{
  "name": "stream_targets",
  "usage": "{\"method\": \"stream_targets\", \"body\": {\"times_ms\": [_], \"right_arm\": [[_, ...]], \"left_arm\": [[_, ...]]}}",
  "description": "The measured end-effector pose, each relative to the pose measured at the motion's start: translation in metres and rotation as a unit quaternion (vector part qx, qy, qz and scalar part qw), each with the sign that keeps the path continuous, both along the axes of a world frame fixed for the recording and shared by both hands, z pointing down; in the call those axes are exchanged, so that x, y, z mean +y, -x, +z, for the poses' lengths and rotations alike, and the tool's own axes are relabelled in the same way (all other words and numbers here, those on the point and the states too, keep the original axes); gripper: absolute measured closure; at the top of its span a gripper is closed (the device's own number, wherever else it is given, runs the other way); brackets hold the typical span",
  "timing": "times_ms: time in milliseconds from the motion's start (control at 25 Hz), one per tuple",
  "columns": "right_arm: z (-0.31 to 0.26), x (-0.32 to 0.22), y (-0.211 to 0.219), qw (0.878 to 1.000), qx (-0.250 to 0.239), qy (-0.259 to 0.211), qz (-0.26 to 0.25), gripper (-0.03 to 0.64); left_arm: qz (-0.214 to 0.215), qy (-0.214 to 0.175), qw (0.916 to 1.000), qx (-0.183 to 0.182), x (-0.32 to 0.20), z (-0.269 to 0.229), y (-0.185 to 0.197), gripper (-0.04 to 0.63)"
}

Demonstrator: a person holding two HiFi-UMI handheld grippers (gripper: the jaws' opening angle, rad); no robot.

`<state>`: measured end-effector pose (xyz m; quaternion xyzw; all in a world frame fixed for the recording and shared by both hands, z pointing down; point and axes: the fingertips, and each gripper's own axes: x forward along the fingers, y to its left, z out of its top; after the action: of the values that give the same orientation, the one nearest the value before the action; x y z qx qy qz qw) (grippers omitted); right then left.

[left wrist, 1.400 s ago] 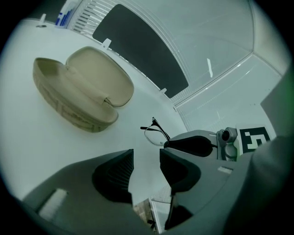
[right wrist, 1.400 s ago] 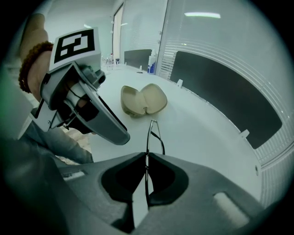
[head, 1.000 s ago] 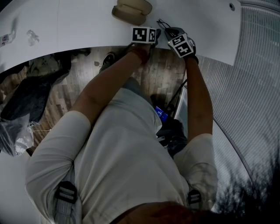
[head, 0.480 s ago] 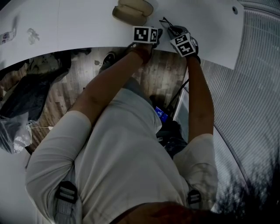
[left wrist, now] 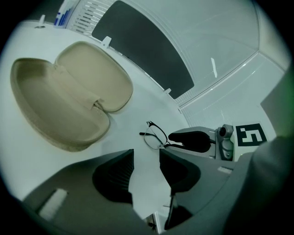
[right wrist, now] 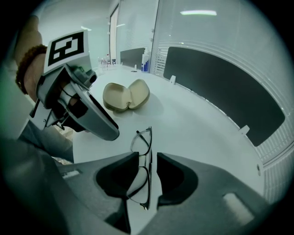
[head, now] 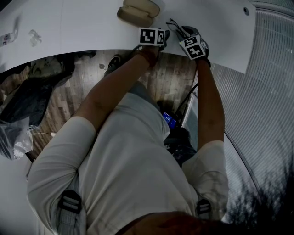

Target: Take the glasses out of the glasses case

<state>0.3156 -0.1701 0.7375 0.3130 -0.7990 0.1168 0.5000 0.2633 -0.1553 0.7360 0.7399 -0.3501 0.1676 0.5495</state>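
Note:
The open beige glasses case [left wrist: 69, 101] lies empty on the white table [left wrist: 151, 96], also seen as the case [right wrist: 125, 95] and the case [head: 138, 11]. The thin black-framed glasses [right wrist: 140, 140] lie on the table to its right, seen too as the glasses [left wrist: 156, 135]. My right gripper [right wrist: 148, 170] stands over them. Its jaws have just been opening, and the frame sits between them with a gap on both sides. My left gripper [left wrist: 146, 167] is open and empty, just left of the glasses and short of the case.
The table's curved front edge [head: 92, 51] runs just under both grippers. A dark panel [left wrist: 142, 46] and a ribbed wall back the table. Small items [head: 32, 36] lie far left. Bags and clutter [head: 27, 101] sit on the floor below.
In the head view my right gripper has edged slightly to the right over the glasses. The left gripper and the case have stayed put.

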Motion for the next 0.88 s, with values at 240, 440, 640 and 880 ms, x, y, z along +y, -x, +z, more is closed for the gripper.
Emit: {"method": "stream_targets", "body": {"times_ms": [240, 440, 640, 880], "right_arm": [[-0.018, -0.002, -0.001, 1.000, -0.015, -0.014, 0.018, 0.502], [-0.036, -0.001, -0.002, 0.998, -0.028, -0.033, 0.037, 0.502], [-0.062, -0.004, -0.004, 0.996, -0.047, -0.057, 0.056, 0.502], [-0.104, -0.010, 0.005, 0.985, -0.103, -0.093, 0.100, 0.503]], "left_arm": [[0.007, -0.008, 0.9999, 0.001, -0.001, -0.008, -0.004, 0.413], [0.016, -0.018, 0.9997, 0.003, 0.001, -0.021, -0.005, 0.413], [0.034, -0.036, 0.9988, 0.005, 0.011, -0.047, -0.007, 0.413], [0.062, -0.075, 0.9952, 0.006, 0.017, -0.085, -0.001, 0.413]]}}
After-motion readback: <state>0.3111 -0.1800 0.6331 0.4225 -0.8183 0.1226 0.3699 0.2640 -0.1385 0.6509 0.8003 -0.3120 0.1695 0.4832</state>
